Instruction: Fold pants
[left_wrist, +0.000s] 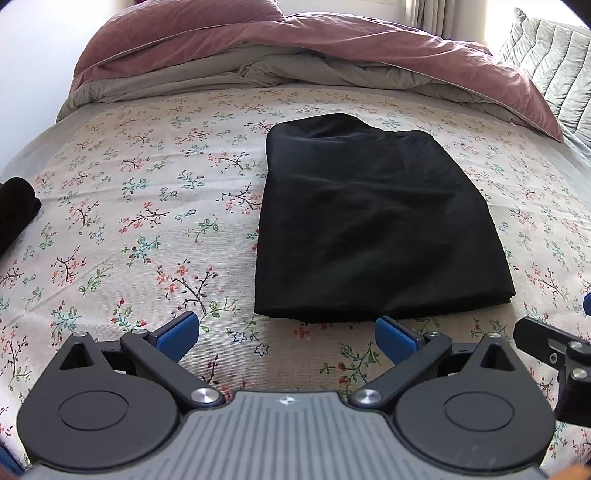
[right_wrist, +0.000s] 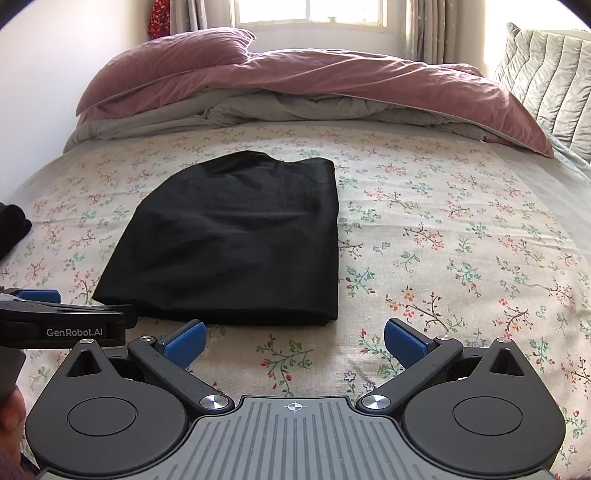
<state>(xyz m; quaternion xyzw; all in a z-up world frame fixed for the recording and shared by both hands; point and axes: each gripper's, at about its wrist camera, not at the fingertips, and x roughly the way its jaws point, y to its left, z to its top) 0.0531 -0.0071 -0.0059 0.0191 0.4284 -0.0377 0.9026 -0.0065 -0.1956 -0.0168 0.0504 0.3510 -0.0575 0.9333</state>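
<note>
pants (left_wrist: 373, 221) folded, frame centre on bed (left_wrist: 147, 221) | my left gripper (left_wrist: 287, 336) fingers apart, empty | my right gripper (right_wrist: 294, 339) fingers apart, empty

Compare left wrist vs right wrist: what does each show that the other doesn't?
Left wrist only: the right tongs' black linkage at the right edge; the left tongs open, just short of the folded black fabric pants.

Right wrist only: the bright window with curtains, a red patterned cloth top left, the left tongs' "GenRobot.AI" body, the right tongs open.

Both: pants on the floral bedsheet, rumpled pink duvet, grey quilted pillow, another dark garment at far left.
</note>
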